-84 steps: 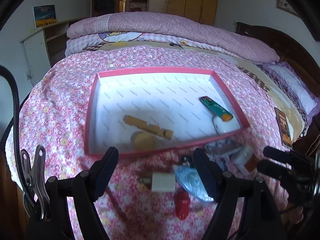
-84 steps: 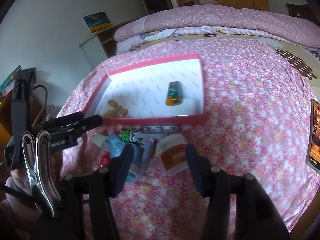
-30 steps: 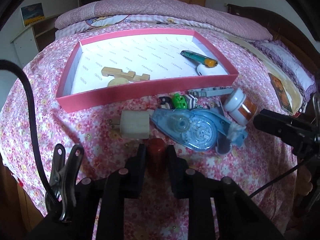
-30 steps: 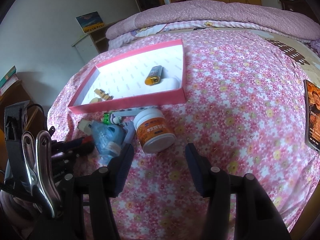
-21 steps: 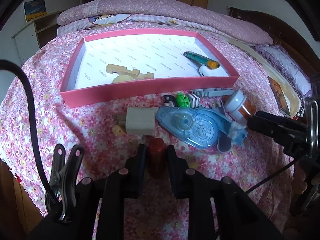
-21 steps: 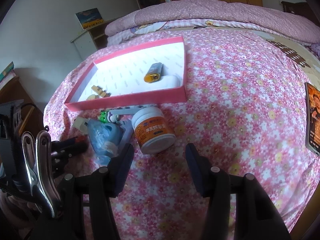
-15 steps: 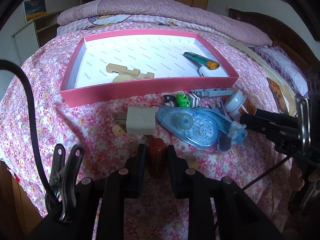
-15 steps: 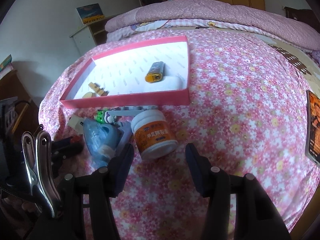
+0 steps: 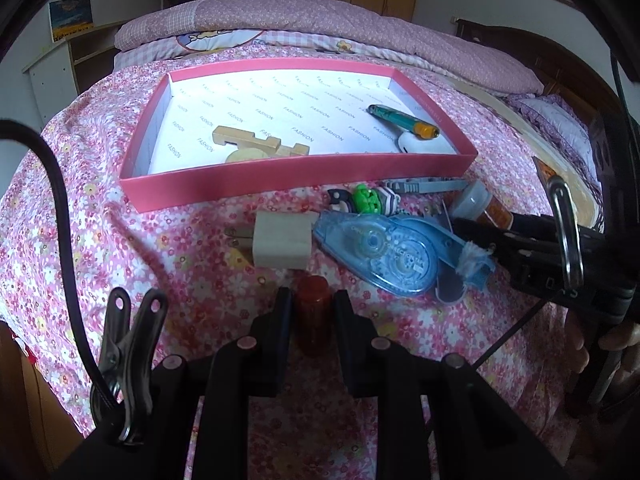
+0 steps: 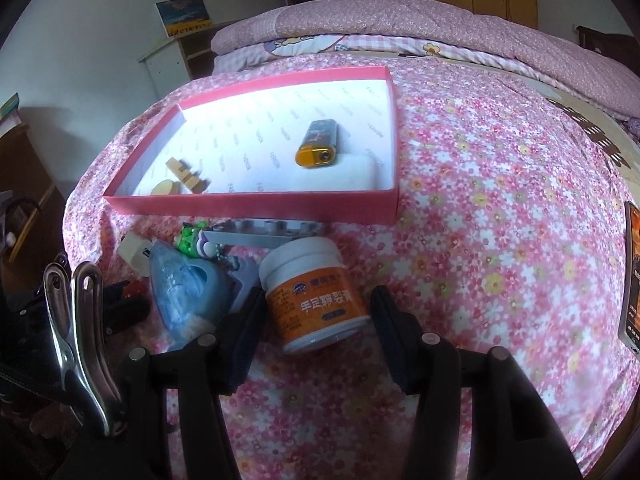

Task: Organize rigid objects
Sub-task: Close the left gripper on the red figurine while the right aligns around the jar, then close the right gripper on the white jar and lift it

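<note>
My left gripper (image 9: 313, 303) is shut on a small red bottle (image 9: 313, 305) just above the flowered bedspread, in front of a white plug adapter (image 9: 282, 240) and a blue correction-tape dispenser (image 9: 384, 250). My right gripper (image 10: 318, 312) is open, its fingers on either side of a white jar with an orange label (image 10: 314, 297) lying on the bed; the jar also shows in the left wrist view (image 9: 476, 204). A pink-rimmed box (image 9: 280, 186) holds wooden pieces (image 9: 256, 146), a lighter (image 9: 402, 120) and a white case (image 9: 418, 144).
A green toy keychain (image 9: 366, 198) and a grey strip (image 9: 426, 186) lie between the box and the dispenser. A dark booklet (image 10: 632, 276) lies at the bed's right edge. A folded quilt (image 10: 400, 20) lies behind the box.
My left gripper closed on the red bottle and raised it slightly. My right gripper moved forward until its open fingers straddle the orange-label jar.
</note>
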{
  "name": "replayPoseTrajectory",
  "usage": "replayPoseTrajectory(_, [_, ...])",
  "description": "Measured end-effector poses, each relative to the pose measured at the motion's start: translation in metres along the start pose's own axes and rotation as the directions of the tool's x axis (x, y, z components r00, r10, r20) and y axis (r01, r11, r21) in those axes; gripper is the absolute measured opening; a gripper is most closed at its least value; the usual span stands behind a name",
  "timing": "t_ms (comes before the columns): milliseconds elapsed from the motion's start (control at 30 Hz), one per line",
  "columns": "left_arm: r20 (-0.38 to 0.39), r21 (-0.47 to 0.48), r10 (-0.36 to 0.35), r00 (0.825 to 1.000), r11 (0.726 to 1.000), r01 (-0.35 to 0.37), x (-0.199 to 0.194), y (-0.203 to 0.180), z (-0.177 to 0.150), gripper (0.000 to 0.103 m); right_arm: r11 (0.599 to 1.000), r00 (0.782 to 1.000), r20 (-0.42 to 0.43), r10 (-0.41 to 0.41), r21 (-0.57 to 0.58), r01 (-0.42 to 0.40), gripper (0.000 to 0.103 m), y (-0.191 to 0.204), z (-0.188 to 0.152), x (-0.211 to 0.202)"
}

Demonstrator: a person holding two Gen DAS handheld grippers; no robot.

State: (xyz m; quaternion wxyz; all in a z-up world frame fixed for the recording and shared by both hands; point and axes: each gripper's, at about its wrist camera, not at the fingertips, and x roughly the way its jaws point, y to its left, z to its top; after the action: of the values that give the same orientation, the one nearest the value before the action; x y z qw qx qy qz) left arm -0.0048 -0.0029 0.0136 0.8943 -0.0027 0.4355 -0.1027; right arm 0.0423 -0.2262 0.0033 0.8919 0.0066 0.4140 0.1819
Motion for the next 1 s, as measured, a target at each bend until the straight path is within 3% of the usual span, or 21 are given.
replayPoseTrajectory(133, [0.001, -0.003, -0.003, 1.0, 1.0, 0.003, 0.0, 0.0, 0.0, 0.022, 1.0, 1.0, 0.003, -0.006, 0.002, 0.006, 0.054, 0.0, 0.0, 0.0])
replayPoseTrajectory(267, [0.0, -0.007, -0.008, 1.0, 1.0, 0.008, -0.001, 0.001, 0.001, 0.022, 1.0, 1.0, 0.007, -0.024, -0.001, 0.024, 0.047, 0.001, -0.001, -0.001])
replayPoseTrajectory(1000, [0.015, -0.003, -0.031, 0.999, 1.0, 0.031, -0.011, -0.003, 0.002, 0.022, 0.998, 1.0, 0.016, 0.027, 0.058, -0.028, 0.047, -0.002, -0.01, -0.02])
